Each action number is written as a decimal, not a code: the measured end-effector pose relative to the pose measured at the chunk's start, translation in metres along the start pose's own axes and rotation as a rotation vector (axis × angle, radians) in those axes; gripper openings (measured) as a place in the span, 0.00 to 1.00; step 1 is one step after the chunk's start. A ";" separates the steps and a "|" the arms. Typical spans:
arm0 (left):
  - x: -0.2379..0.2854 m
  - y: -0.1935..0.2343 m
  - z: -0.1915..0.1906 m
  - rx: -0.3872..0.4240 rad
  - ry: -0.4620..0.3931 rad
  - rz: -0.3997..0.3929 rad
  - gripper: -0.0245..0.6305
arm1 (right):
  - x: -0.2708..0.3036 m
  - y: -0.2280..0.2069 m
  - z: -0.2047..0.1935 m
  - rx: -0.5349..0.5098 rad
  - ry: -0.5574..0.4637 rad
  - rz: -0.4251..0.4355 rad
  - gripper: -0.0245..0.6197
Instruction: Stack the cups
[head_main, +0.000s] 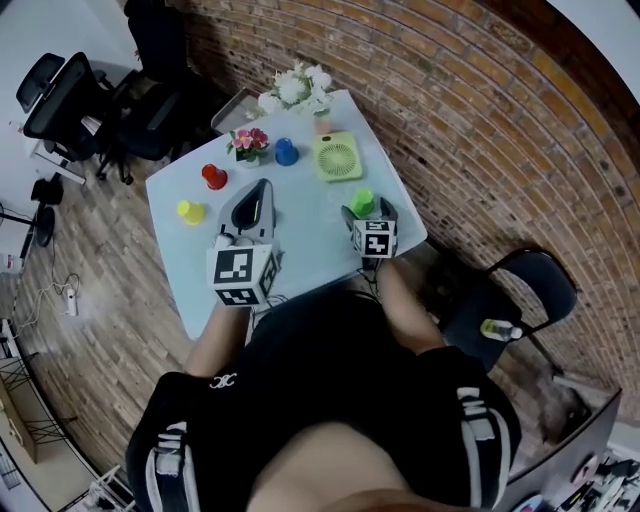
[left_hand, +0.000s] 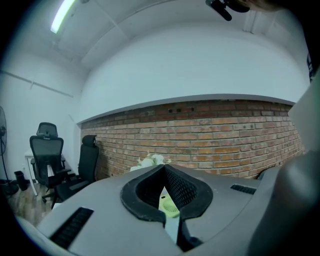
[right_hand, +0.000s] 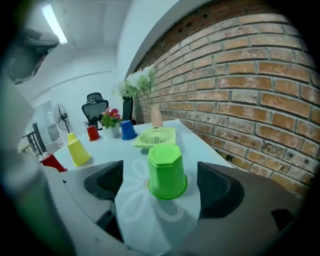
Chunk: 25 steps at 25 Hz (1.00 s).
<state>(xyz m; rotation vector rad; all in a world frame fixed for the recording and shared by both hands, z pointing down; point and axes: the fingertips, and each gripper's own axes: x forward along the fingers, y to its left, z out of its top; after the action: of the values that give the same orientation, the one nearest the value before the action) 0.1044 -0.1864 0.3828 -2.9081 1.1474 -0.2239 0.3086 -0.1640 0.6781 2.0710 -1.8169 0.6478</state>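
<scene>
Green cup upside down on counter: likely light, stiff plastic, tippy; take mid-wall. Right gripper jaws wide either side, not touching. Left gripper jaws closed, empty.

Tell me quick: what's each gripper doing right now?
Left gripper: closed, holding nothing.
Right gripper: open, green cup standing between its jaws, untouched.

Head view: surface near edge buried under the person's torso; green cup half behind right claw. Left gripper view: left claw body blocks nearly everything. Only a sliver of green fan and the top of the white flowers show.
</scene>
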 end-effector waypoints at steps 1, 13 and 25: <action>0.000 0.001 -0.001 -0.001 0.000 0.008 0.04 | 0.004 -0.001 -0.006 -0.003 0.019 0.002 0.75; -0.005 0.010 -0.008 -0.031 0.010 0.063 0.04 | 0.014 -0.002 -0.021 -0.062 0.114 -0.020 0.41; -0.016 0.012 -0.014 -0.047 0.028 0.086 0.04 | -0.013 0.003 0.048 -0.076 -0.067 -0.019 0.41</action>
<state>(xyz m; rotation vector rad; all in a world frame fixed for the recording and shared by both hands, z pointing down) 0.0832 -0.1835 0.3935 -2.8957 1.2960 -0.2403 0.3109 -0.1783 0.6302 2.0806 -1.8262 0.5022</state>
